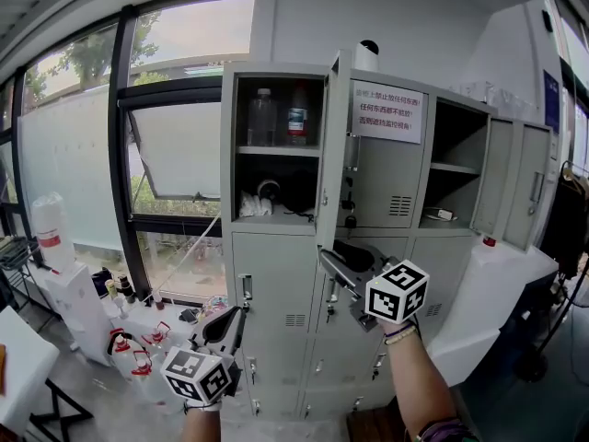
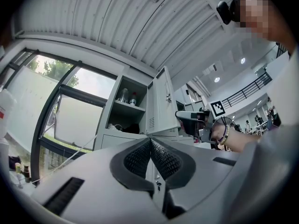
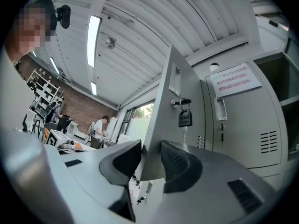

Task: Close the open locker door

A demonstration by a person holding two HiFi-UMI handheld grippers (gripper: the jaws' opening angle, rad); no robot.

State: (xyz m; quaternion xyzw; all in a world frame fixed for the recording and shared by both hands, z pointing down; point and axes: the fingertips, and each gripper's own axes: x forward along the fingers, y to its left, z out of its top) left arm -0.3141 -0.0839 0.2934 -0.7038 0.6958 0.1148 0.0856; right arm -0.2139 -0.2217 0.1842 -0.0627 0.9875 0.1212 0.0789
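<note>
The grey locker bank (image 1: 276,274) has its top left compartment open, and its door (image 1: 333,155) stands swung out towards me. A key with a black tag (image 3: 185,118) hangs in that door's lock. My right gripper (image 1: 329,261) is at the door's bottom corner. In the right gripper view its jaws (image 3: 150,155) stand partly apart with the door (image 3: 173,106) edge between them; the frames show no press of the pads on it. My left gripper (image 1: 228,319) is low and to the left, away from the door. It is shut (image 2: 150,141) with nothing in it.
Bottles (image 1: 276,118) and white items sit in the open compartment. Two more doors (image 1: 502,178) hang open at the bank's right end. A white machine (image 1: 488,284) stands to the right. Canisters and spray bottles (image 1: 129,353) crowd the floor by the window at left.
</note>
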